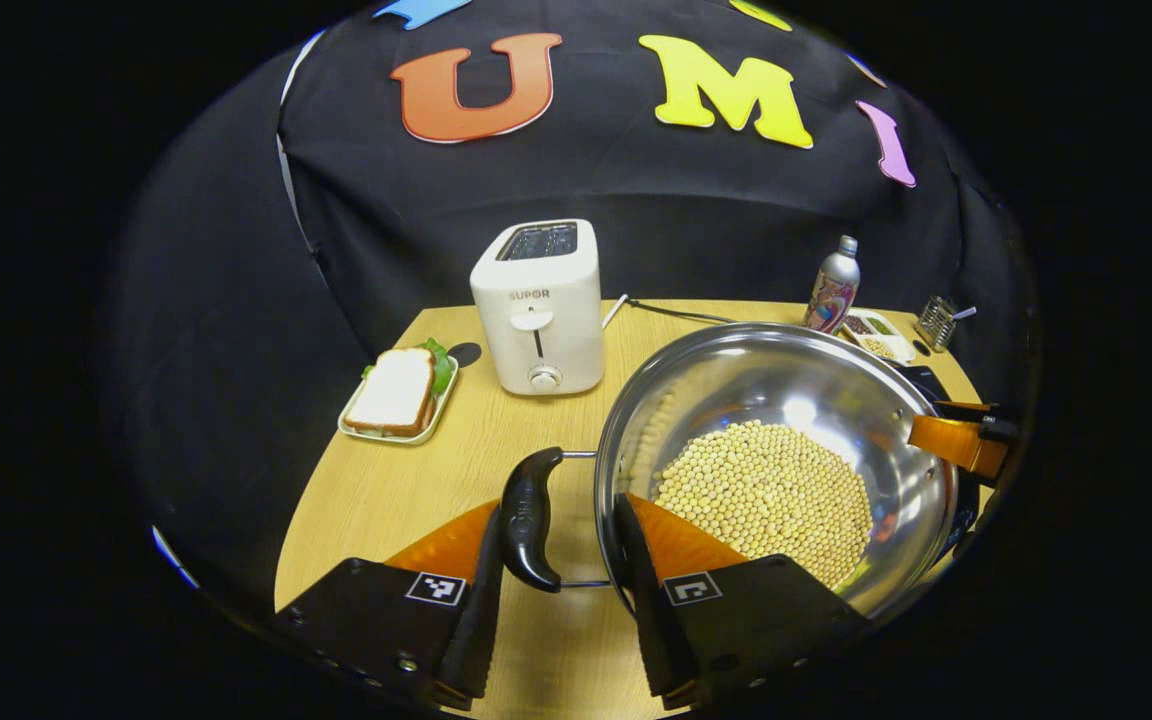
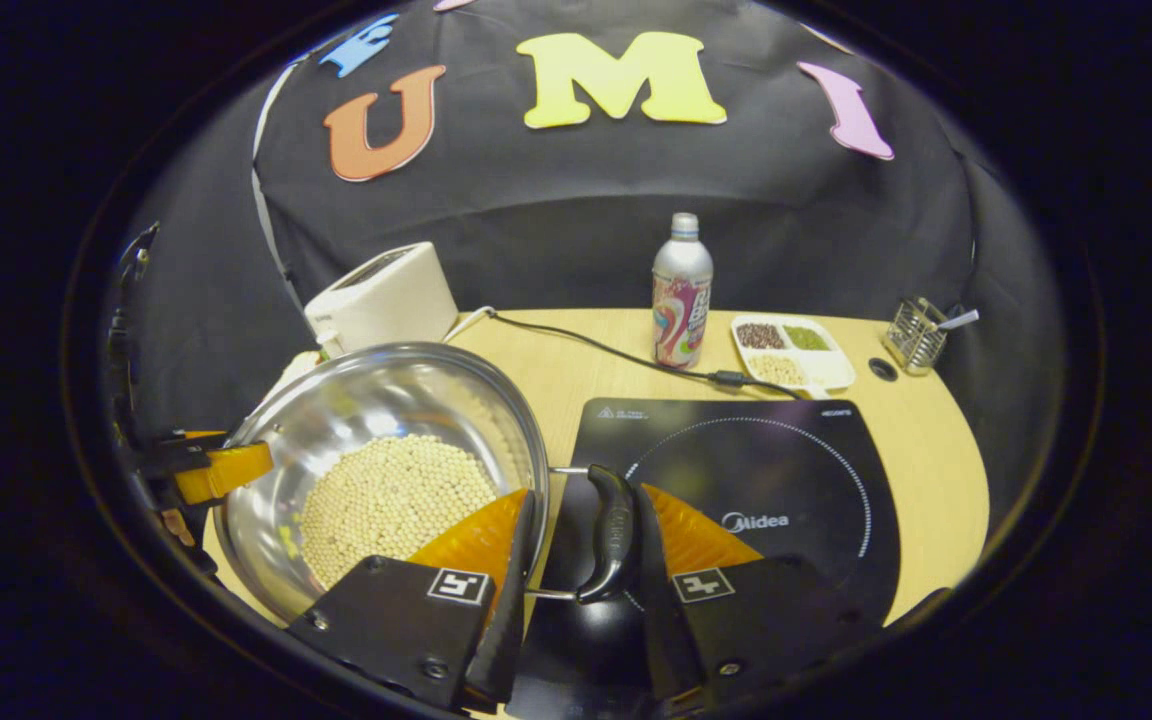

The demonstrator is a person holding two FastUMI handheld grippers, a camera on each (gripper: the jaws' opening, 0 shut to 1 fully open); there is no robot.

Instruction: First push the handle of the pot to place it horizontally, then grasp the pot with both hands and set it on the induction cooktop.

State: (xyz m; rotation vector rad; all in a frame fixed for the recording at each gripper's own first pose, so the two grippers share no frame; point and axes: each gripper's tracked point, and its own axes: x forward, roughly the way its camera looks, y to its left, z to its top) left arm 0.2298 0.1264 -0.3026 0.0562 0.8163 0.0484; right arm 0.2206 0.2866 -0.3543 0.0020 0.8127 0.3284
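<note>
1. The left gripper (image 1: pixel 558 560) straddles the pot's black left handle (image 1: pixel 530 518), fingers spread, not clamped.
2. The right gripper (image 2: pixel 582 560) brackets the right handle (image 2: pixel 611 533); grip cannot be told.
3. The steel pot (image 1: pixel 776 400), loaded with soybeans (image 1: pixel 766 490), likely heavy and slick: take both handles.
4. It sits left of the induction cooktop (image 2: pixel 766 480).

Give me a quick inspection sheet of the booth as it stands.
Surface: wooden table.
Job's things: steel pot holding beans, beside the induction cooktop, not centred on it.
Clutter: toaster, sandwich plate, bottle, divided tray, wire caddy.
Grippers: left hand-held gripper straddles one pot handle; right hand-held gripper straddles the other handle; closure unclear.
Cables: black cord crosses the table to the cooktop.
Surroundings: black cloth wall.
</note>
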